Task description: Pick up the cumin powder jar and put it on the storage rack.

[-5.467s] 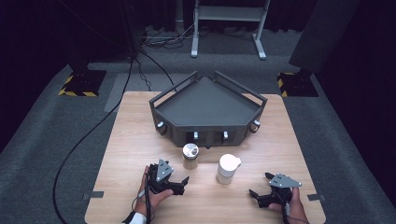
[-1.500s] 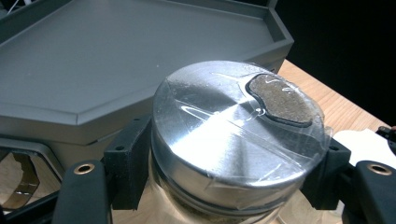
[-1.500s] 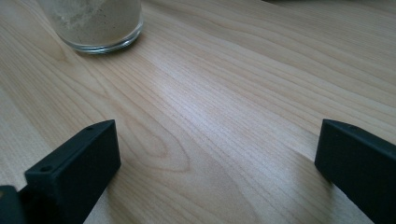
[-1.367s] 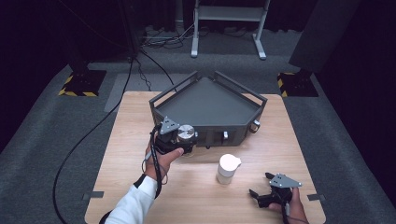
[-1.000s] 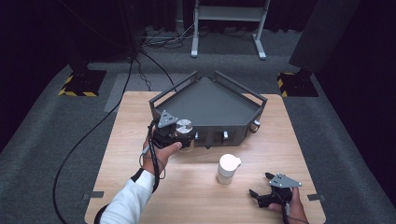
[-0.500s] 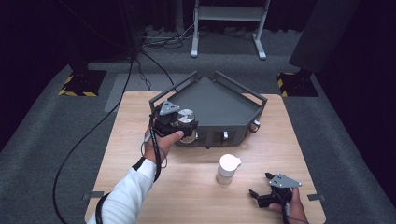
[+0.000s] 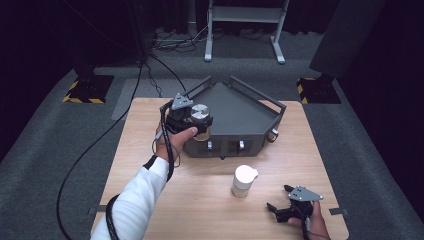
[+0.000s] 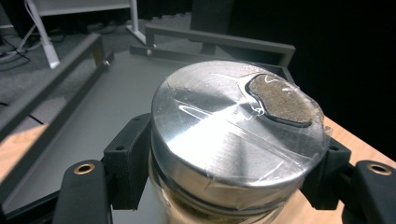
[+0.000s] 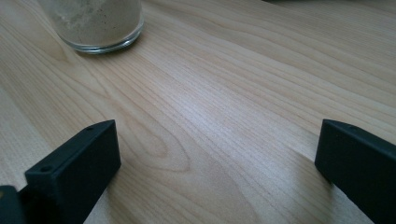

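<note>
— Metal-lidded jar point(image 7: 200, 121) is up off the desk point(image 7: 150, 165) now, see? That left gripper point(image 7: 192, 120) has it clamped round the body just under the lid, one jaw on each side, and it's hanging over the front left corner of the grey tray point(image 7: 240, 107).

— So it's going into the tray?

— That's my guess. A few seconds back the jar was standing on the wood just in front of the tray, with the gripper low near the desk's front edge. A second ago it was already gripped, and since then it has climbed and drifted toward the tray floor. I'd say the lift is done and only the setting down is left.

— And the other jar?

— White-lidded one point(image 7: 244, 180) hasn't budged; it stands on the desk in front of the tray. Right gripper point(image 7: 280, 205) lies near the front right corner beside it, jaws spread apart with nothing between them, same spot as before.
</note>
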`<state>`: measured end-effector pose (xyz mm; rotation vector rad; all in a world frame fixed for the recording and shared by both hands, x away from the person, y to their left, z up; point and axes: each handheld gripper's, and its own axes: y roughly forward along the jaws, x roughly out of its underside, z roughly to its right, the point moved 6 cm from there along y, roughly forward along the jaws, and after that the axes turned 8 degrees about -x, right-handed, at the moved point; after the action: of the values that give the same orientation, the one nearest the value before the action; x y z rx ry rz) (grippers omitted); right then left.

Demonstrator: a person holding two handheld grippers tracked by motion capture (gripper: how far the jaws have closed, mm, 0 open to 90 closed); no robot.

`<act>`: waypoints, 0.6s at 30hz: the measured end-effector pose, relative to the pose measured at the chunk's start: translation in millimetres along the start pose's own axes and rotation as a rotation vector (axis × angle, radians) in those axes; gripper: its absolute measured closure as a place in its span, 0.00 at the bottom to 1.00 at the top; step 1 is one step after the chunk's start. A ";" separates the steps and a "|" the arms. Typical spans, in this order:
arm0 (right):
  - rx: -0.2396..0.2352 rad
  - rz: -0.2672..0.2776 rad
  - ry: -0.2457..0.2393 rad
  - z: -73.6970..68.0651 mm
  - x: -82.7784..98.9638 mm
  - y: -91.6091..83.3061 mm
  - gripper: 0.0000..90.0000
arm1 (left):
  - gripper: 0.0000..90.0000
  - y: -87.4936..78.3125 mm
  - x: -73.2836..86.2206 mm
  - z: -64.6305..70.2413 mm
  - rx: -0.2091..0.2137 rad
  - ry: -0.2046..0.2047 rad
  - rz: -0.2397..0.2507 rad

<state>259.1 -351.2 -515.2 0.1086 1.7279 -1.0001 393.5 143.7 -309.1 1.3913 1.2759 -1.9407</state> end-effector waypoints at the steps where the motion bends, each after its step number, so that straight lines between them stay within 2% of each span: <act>1: 0.000 0.000 -0.001 0.1 0.1 0.0 0.00 | 0.34 2.1 -2.2 0.3 -0.006 0.005 0.000; 9: 0.000 0.000 -0.002 0.1 0.0 0.0 0.00 | 0.34 22.5 -15.6 0.1 -0.031 0.019 0.001; 12: 0.000 0.000 -0.002 0.1 0.0 0.0 0.00 | 0.34 28.1 -17.2 -1.6 -0.039 0.010 0.005; 15: 0.000 0.000 -0.003 0.1 0.0 0.0 0.00 | 0.34 33.2 -18.3 -2.4 -0.053 0.018 0.003; 18: 0.000 0.000 -0.003 0.1 0.0 0.0 0.00 | 0.34 37.0 -17.6 -4.7 -0.056 0.003 0.009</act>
<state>259.2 -351.3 -515.3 0.1076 1.7253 -1.0001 431.2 127.0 -309.4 1.3706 1.3133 -1.8830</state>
